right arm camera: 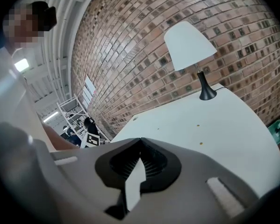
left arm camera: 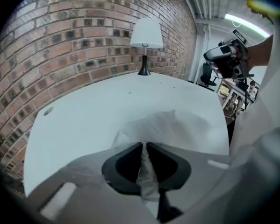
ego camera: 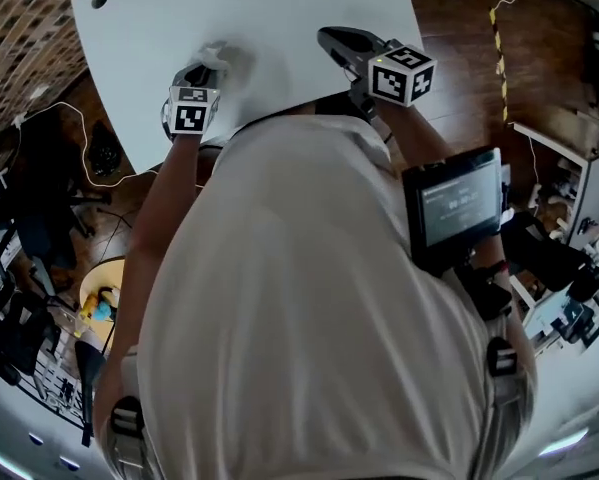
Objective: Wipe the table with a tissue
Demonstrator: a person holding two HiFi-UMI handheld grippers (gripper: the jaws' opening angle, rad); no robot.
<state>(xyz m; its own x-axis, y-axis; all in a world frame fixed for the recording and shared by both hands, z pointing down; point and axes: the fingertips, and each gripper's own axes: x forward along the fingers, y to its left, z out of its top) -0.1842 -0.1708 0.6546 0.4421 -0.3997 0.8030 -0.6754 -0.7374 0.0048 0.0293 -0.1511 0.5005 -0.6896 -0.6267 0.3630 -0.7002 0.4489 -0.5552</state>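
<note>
The left tool [left arm camera: 143,146] was clenched on a gathered fold of the thin, crumpled white paper tissue [left arm camera: 172,125]. The rest of the sheet lay spread on the smooth white tabletop [left arm camera: 83,115]. The tissue was judged light, limp and easily torn — grip a bunched fold, press gently. The right tool [right arm camera: 140,141] was closed and empty, well apart from the tissue.

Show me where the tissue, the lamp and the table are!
tissue [left arm camera: 177,127]: left gripper view, its crumpled middle.
lamp [left arm camera: 147,32]: left gripper view, the white shade.
table [left arm camera: 83,115]: left gripper view, a bare patch of the top.
</note>
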